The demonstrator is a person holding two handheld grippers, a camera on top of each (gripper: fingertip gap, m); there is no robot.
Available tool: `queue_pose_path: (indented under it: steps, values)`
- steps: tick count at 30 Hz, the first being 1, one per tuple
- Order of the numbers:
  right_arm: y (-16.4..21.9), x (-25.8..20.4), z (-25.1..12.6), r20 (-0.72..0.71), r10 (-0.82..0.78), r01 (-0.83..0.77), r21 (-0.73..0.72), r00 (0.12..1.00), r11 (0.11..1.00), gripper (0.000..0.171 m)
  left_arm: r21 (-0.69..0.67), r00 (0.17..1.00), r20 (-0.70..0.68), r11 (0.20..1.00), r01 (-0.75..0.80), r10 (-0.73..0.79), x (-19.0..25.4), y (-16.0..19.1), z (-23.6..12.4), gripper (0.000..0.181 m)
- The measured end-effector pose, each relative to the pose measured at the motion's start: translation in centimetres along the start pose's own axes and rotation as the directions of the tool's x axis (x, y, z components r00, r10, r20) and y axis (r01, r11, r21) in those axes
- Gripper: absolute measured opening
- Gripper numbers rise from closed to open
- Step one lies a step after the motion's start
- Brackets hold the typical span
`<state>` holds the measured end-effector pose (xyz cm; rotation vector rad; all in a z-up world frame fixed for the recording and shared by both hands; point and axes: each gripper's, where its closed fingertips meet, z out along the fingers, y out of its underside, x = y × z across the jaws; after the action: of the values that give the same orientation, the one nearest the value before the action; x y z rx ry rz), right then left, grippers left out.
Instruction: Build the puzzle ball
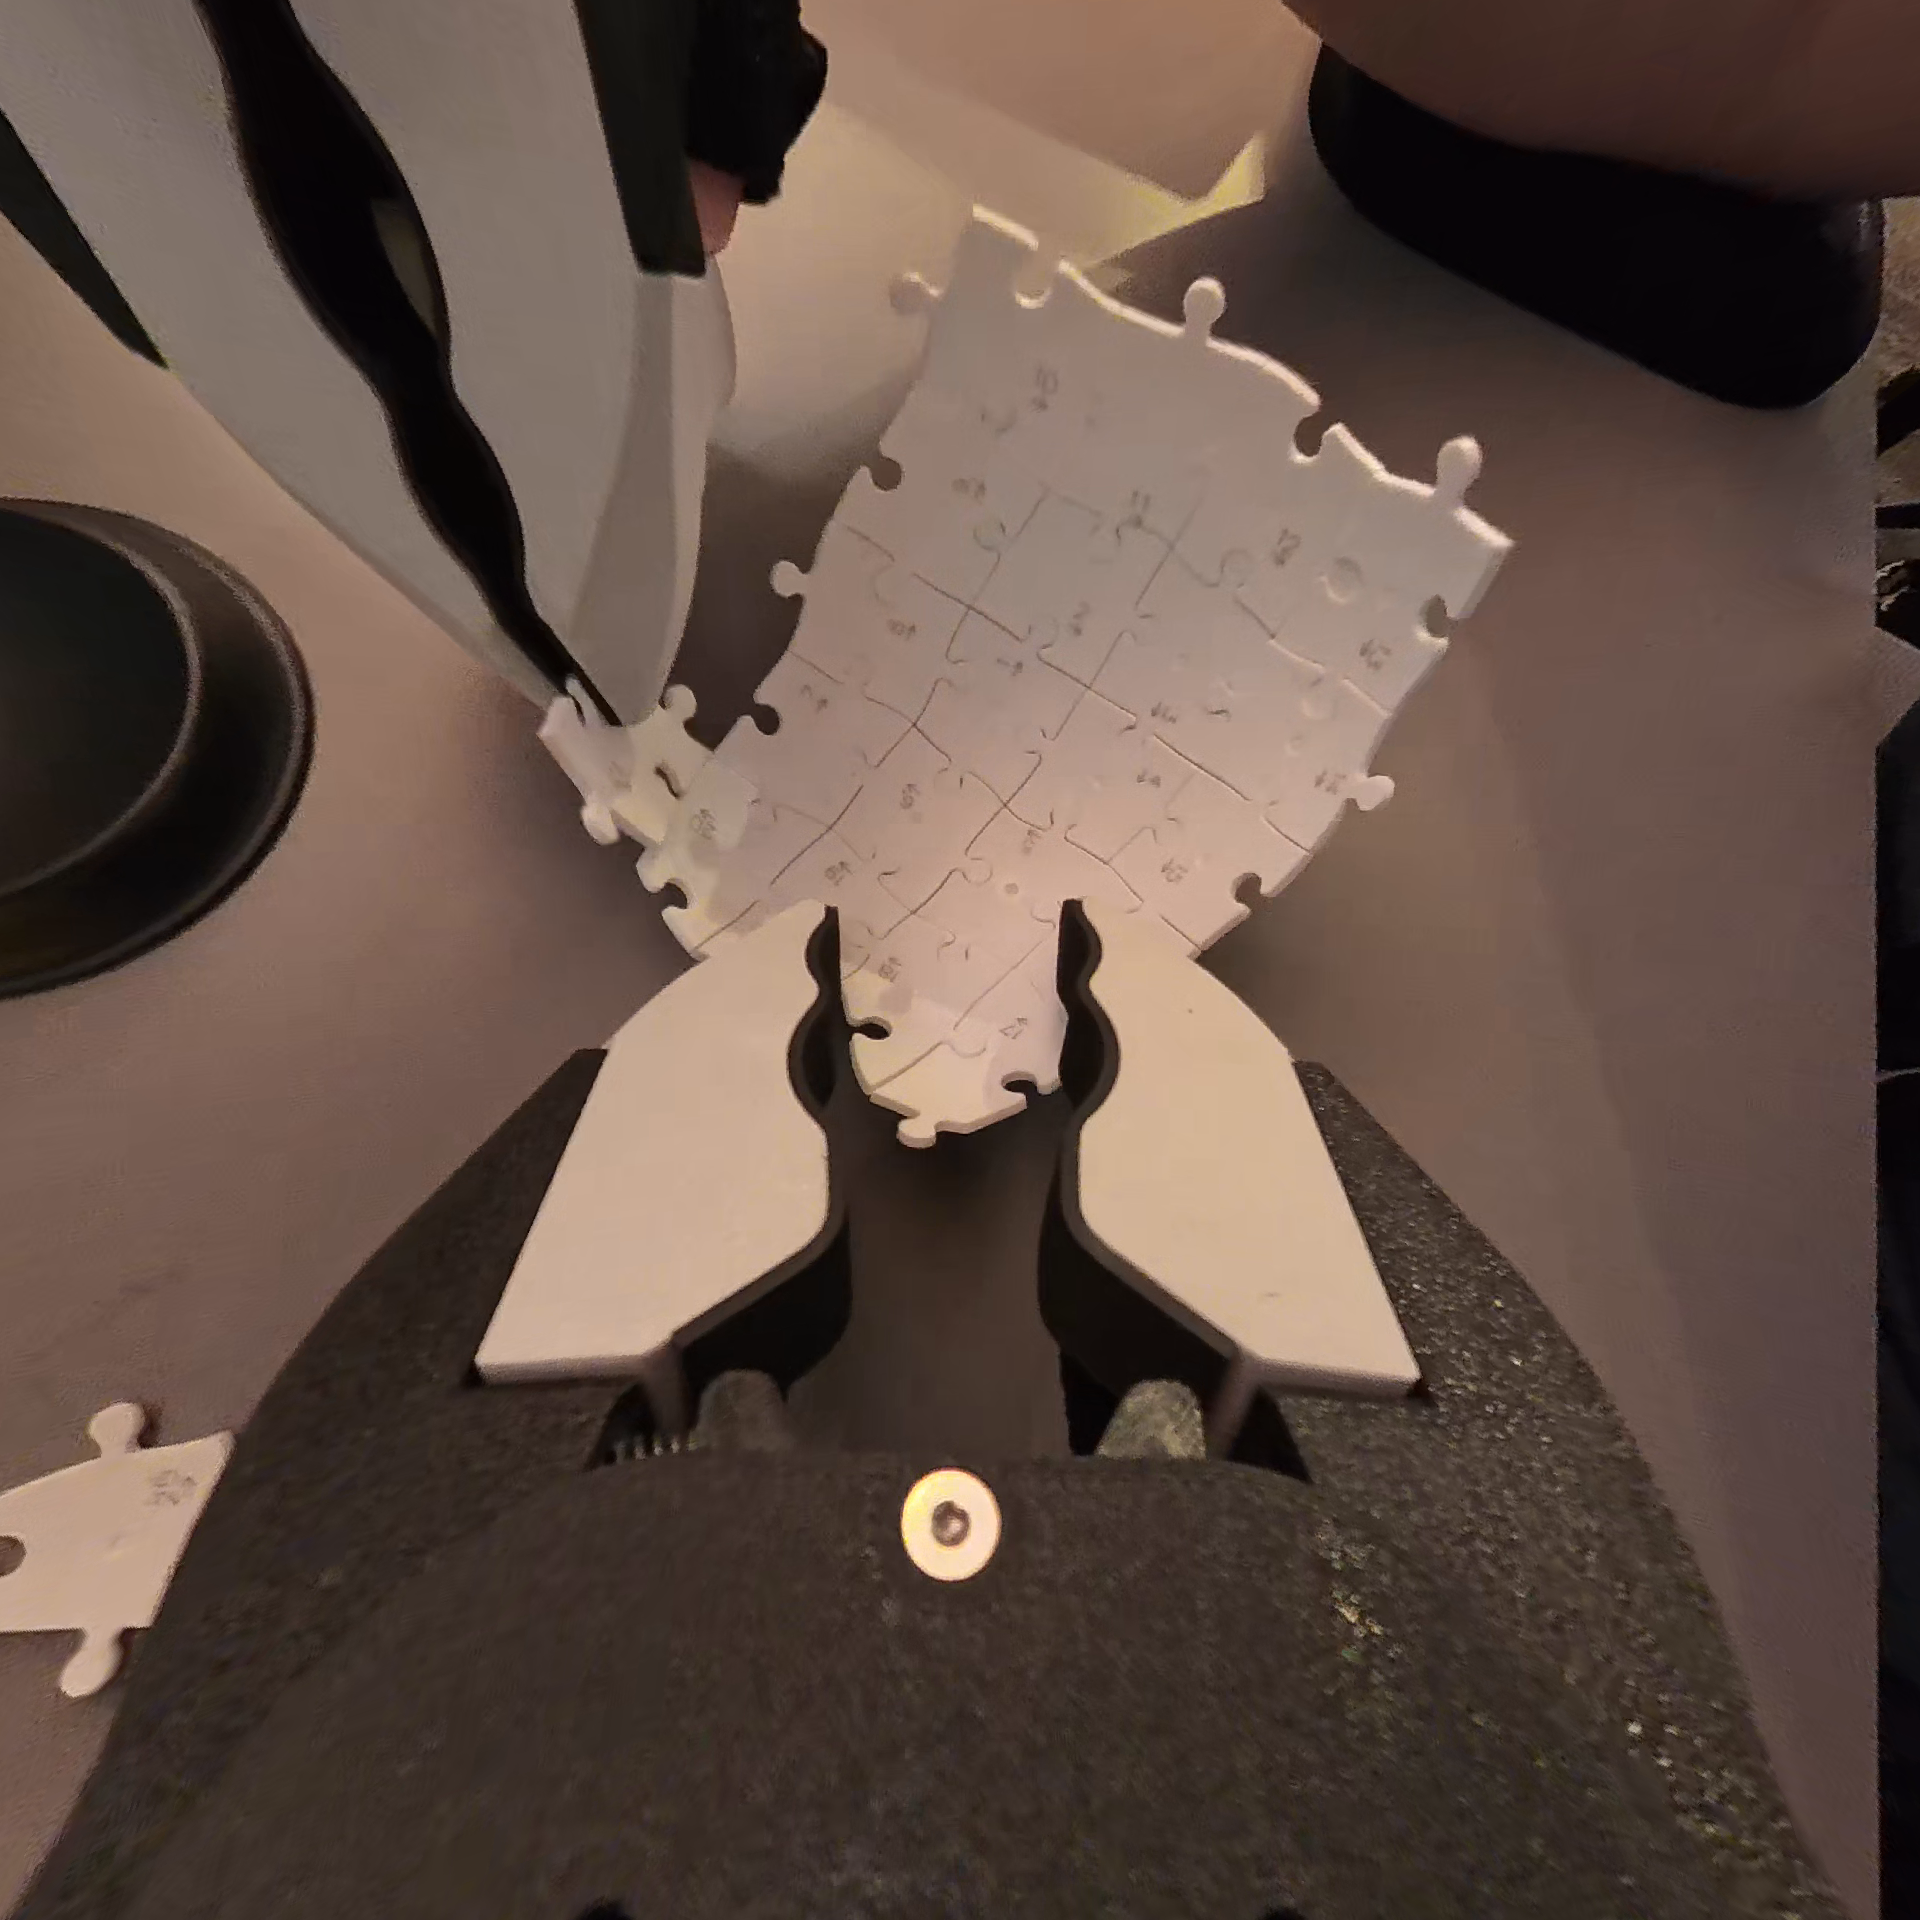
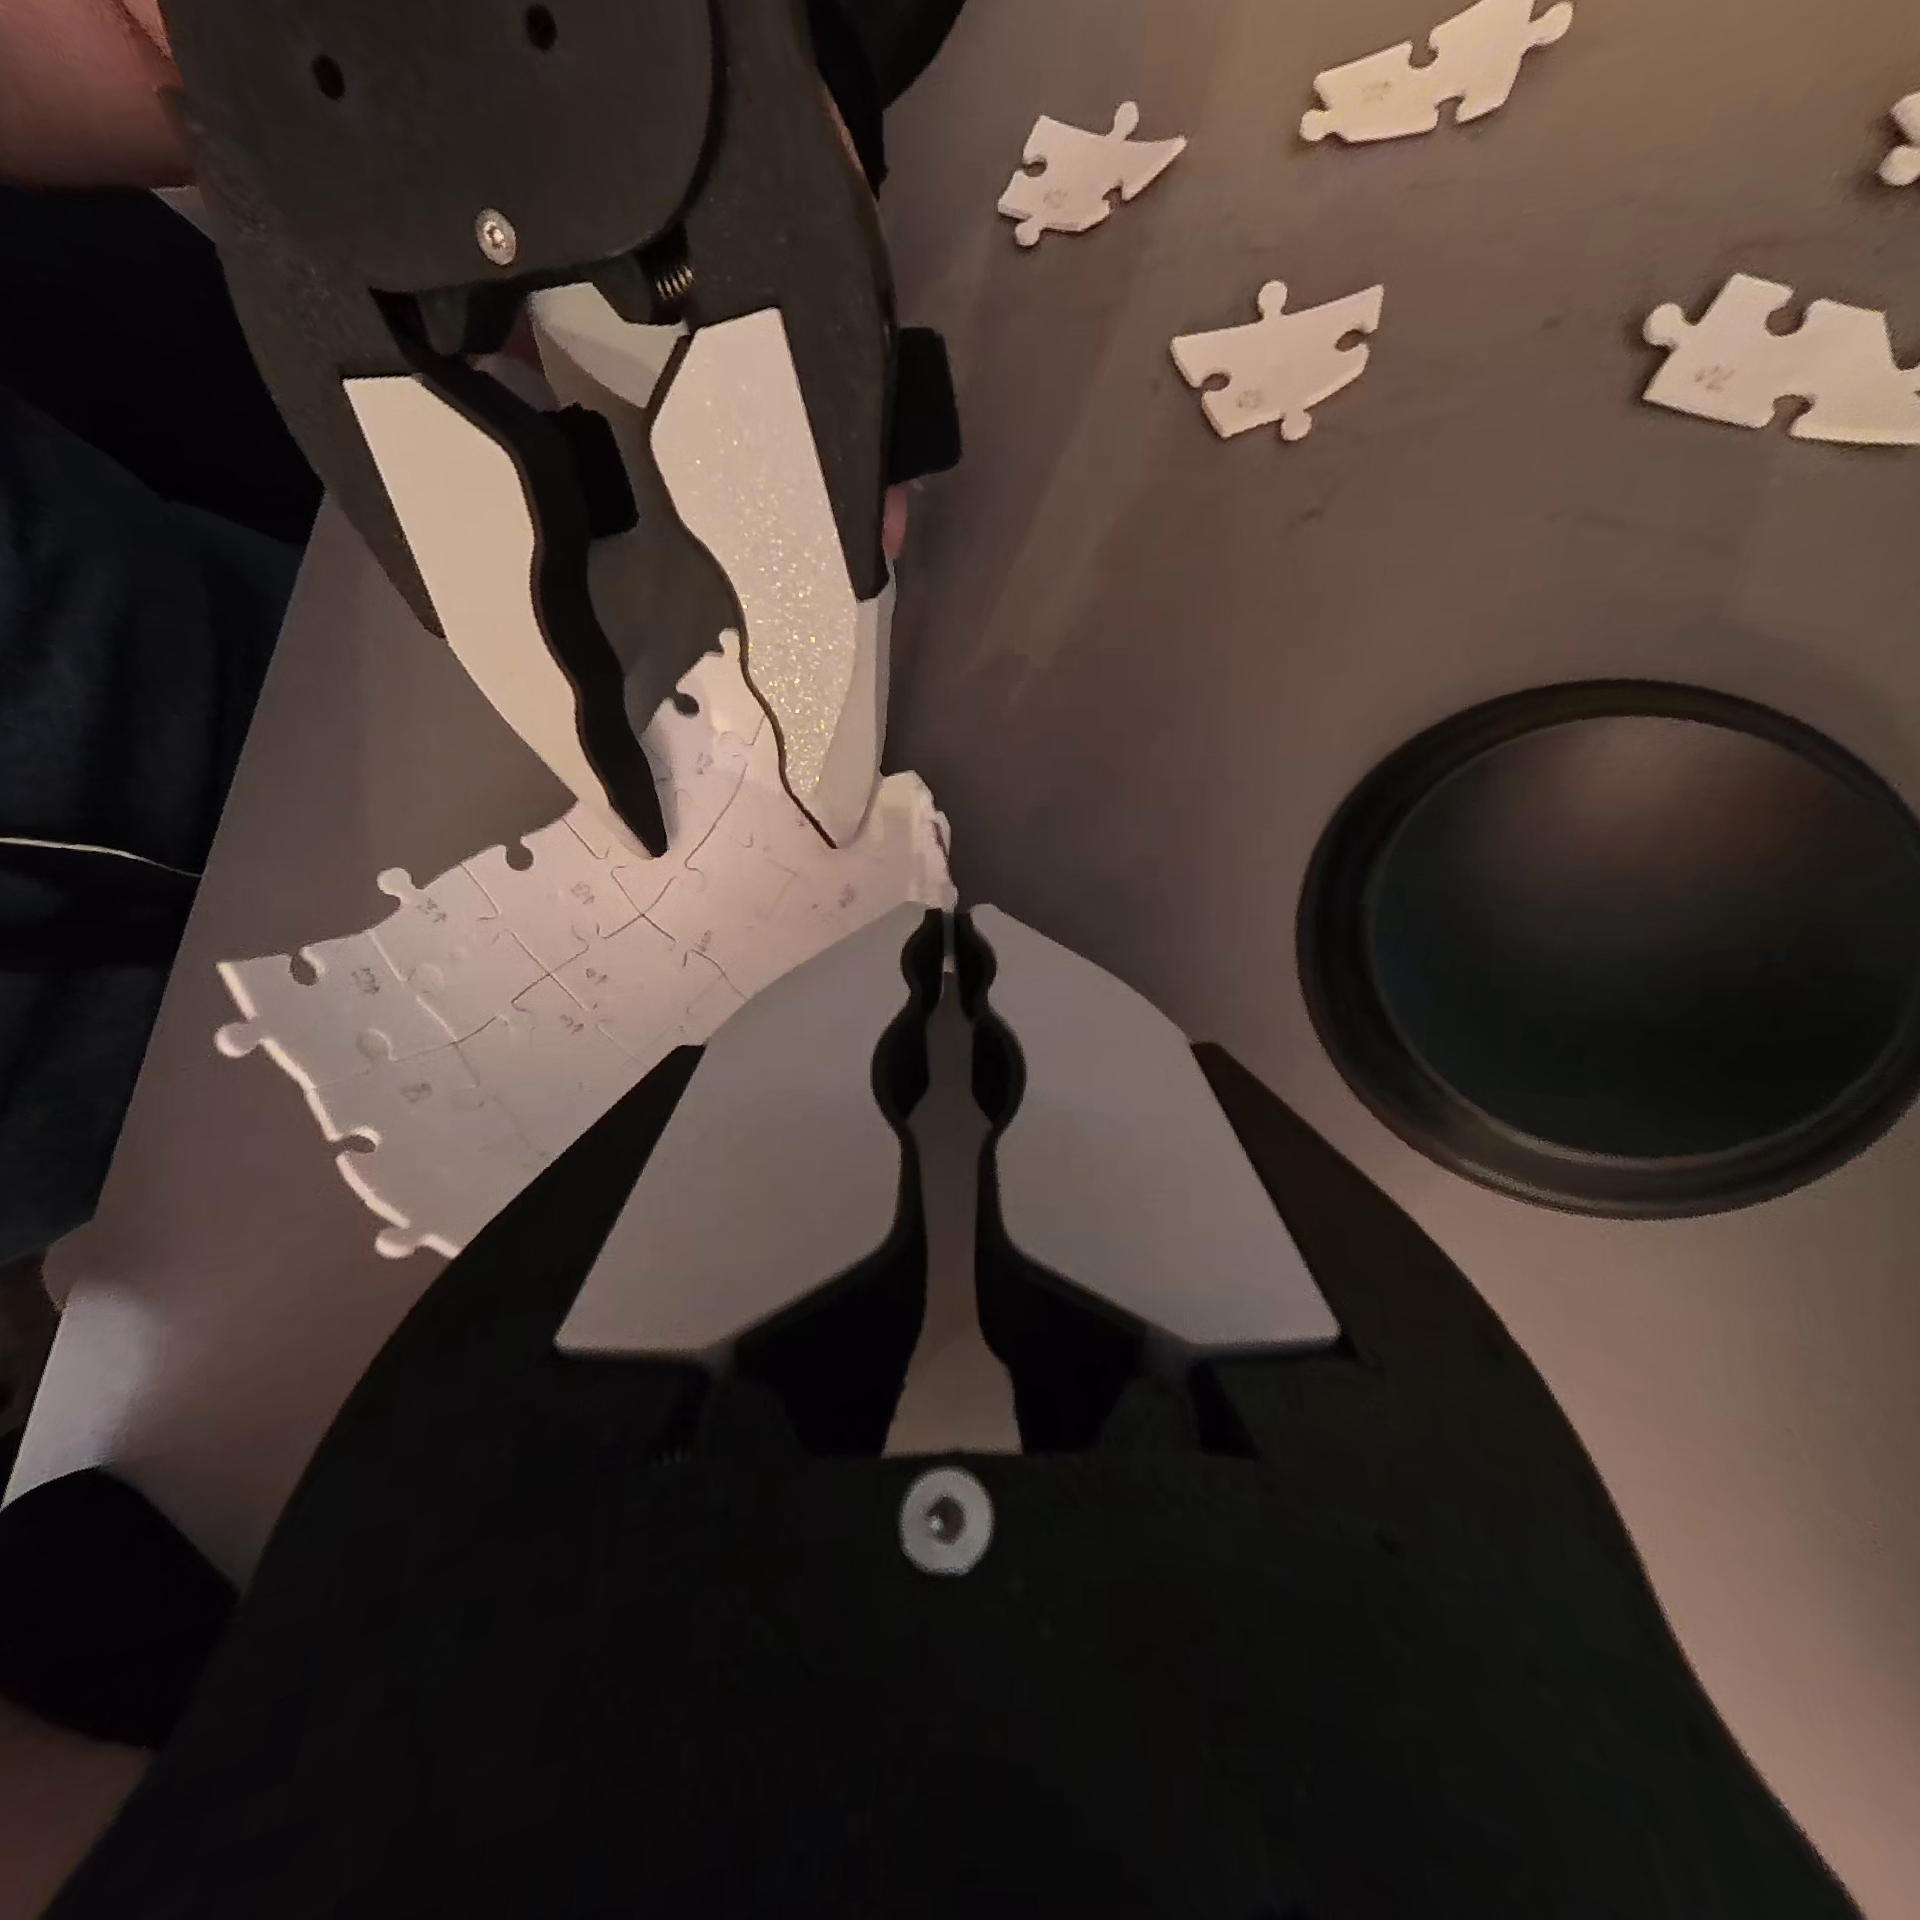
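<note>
A curved white section of joined puzzle pieces is held up above the grey table. My left gripper is shut on its lower lobe, one finger on each side. It also shows in the right wrist view, with the left gripper coming down onto it from above. My right gripper is shut on a single white piece, seen nearly edge-on. In the left wrist view the right gripper comes in from the upper left and holds that piece against the section's lower left edge.
A black round stand sits on the table to the right, and at the left in the left wrist view. Several loose white pieces lie at the far right; one lies beside my left gripper. A dark sleeve marks the table's edge. The gap from one gripper's tips to the other's is roughly 6 cm.
</note>
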<state>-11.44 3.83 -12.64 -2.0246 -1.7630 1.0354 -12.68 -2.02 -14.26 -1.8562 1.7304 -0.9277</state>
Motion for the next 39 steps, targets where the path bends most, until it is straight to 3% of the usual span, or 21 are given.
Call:
queue_pose_path:
  steps: [8, 15, 24, 39]
  values:
    - [0.4, 1.0, 0.6, 0.095, 0.189, -0.187, -0.034, 0.977, 0.982, 0.004, -0.016, 0.995, -0.072, 0.997, 0.073, -0.074, -0.3, 0.1, 0.0, 0.040]
    - [0.8, 1.5, 1.1, 0.223, 0.424, -0.416, -0.082, 0.878, 0.906, 0.004, -0.023, 0.983, -0.140, 0.992, 0.120, -0.122, -0.8, -0.2, 0.0, 0.040]
    - [0.9, 1.2, 1.5, 0.243, 0.469, -0.446, -0.148, 0.849, 0.883, 0.004, -0.060, 0.975, -0.193, 0.993, 0.103, -0.112, -1.1, -0.2, 0.0, 0.037]
    - [0.1, 1.8, 1.3, 0.187, 0.421, -0.398, -0.149, 0.888, 0.905, 0.003, -0.070, 0.975, -0.211, 0.996, 0.062, -0.075, -1.3, 0.0, -0.2, 0.034]
